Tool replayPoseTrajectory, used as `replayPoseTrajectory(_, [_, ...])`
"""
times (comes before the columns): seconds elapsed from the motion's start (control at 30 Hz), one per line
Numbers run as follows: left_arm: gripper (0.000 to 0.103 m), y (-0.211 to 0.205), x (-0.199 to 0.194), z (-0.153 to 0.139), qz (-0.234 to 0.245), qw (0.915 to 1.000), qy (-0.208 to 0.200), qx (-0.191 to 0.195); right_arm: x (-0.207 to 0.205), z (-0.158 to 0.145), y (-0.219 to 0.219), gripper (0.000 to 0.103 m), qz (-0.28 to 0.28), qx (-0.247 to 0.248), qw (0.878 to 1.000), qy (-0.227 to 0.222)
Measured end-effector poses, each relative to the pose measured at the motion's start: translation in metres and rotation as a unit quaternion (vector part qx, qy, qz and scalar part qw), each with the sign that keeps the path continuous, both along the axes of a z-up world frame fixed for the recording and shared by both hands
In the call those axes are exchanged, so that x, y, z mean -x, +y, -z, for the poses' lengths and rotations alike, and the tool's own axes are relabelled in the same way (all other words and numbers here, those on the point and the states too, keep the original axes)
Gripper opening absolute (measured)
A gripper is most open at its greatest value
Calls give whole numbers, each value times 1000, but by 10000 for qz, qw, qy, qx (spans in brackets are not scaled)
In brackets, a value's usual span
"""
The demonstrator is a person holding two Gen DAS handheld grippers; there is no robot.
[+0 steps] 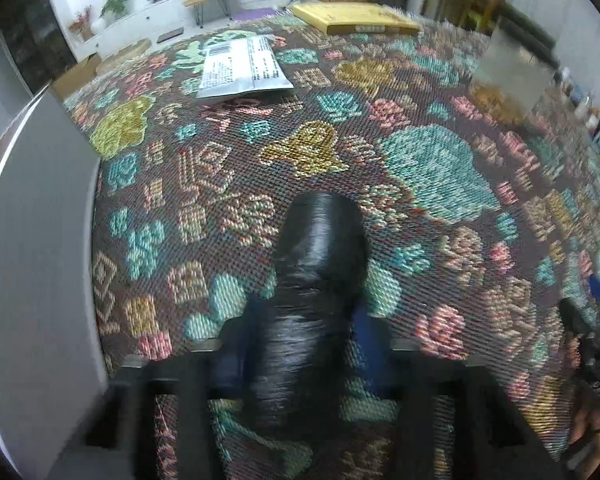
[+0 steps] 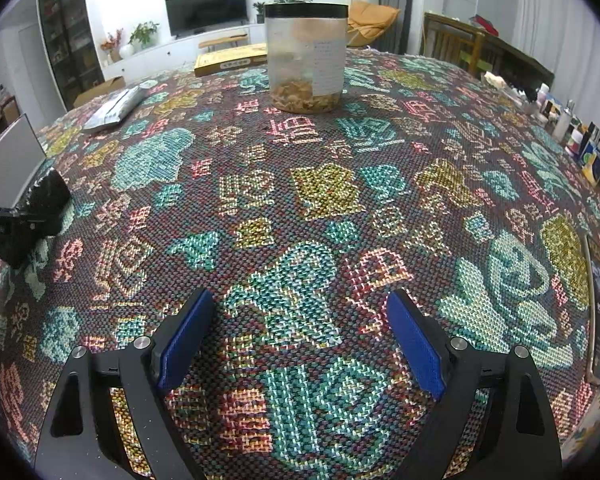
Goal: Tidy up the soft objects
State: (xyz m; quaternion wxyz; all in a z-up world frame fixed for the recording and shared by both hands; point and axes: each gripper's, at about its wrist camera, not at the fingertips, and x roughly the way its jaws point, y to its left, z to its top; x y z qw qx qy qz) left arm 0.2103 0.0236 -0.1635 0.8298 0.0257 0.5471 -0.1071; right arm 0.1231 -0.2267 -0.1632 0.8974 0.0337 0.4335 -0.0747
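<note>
In the left wrist view, the left gripper is clamped on a black, glossy roll of crinkled plastic at lower centre of the frame, its blue pads pressing the roll from both sides while the rounded far end juts out over the woven, many-coloured tablecloth. A grey upright panel fills the left edge of that frame. Toward the top lie a white printed packet and, beyond it, a flat yellow box; a clear jar shows blurred at the upper right. In the right wrist view, the right gripper sits at the bottom centre of the frame with its blue-padded fingers spread wide and nothing between them, only the patterned cloth below. The same black roll appears at the far left edge of that frame, gripped by the other tool just beside the grey panel. The clear jar, black-lidded and holding a layer of tan pieces at its bottom, stands upright at upper centre, with a television on the wall behind.
</note>
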Motion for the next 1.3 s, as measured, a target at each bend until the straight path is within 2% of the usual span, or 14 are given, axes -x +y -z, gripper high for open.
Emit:
replayPoseTrajectory(0.1, [38, 13, 16, -4, -713, 9963, -7, 473, 0, 0, -1, 91, 2, -2, 10000, 0])
replayPoseTrajectory(0.17, [38, 13, 30, -4, -1104, 9919, -78, 628, 0, 0, -1, 91, 1, -1, 10000, 0])
replayPoseTrajectory(0.23, [39, 11, 43, 1, -1528, 9862, -255, 588, 0, 0, -1, 91, 1, -6, 10000, -1])
replayPoseTrajectory(0.33, [45, 2, 51, 5, -1580, 9847, -641, 361, 0, 0, -1, 91, -2, -23, 10000, -10])
replayPoseTrajectory(0.37, [49, -3, 50, 5, -1481, 9862, -694, 246, 0, 0, -1, 91, -2, -32, 10000, -14])
replayPoseTrajectory(0.43, [75, -16, 46, 7, -1146, 9908, -719, 35, 0, 1, 0, 91, -2, -28, 10000, -13])
replayPoseTrajectory(0.53, [93, -25, 41, 12, -1028, 9898, -840, -521, 0, 1, -1, 91, -2, -33, 10000, -15])
replayPoseTrajectory(0.6, [103, -23, 42, 15, -1139, 9869, -959, -613, 0, 0, 0, 91, -3, -32, 10000, -15])
replayPoseTrajectory(0.7, [103, -10, 44, 20, -1303, 9861, -1000, -267, 0, 0, -1, 91, -2, -29, 10000, -13])
replayPoseTrajectory(0.87, [103, -9, 44, 21, -1299, 9851, -1089, -291, 0, 0, 0, 91, -1, -33, 10000, -15])
replayPoseTrajectory(1.03, [103, -2, 41, 21, -1541, 9815, -1102, -278, 0, 1, -1, 91, 0, -32, 10000, -15])
replayPoseTrajectory(1.3, [103, -4, 42, 22, -1535, 9812, -1121, -325, 0, 0, 0, 91, 1, -32, 10000, -14])
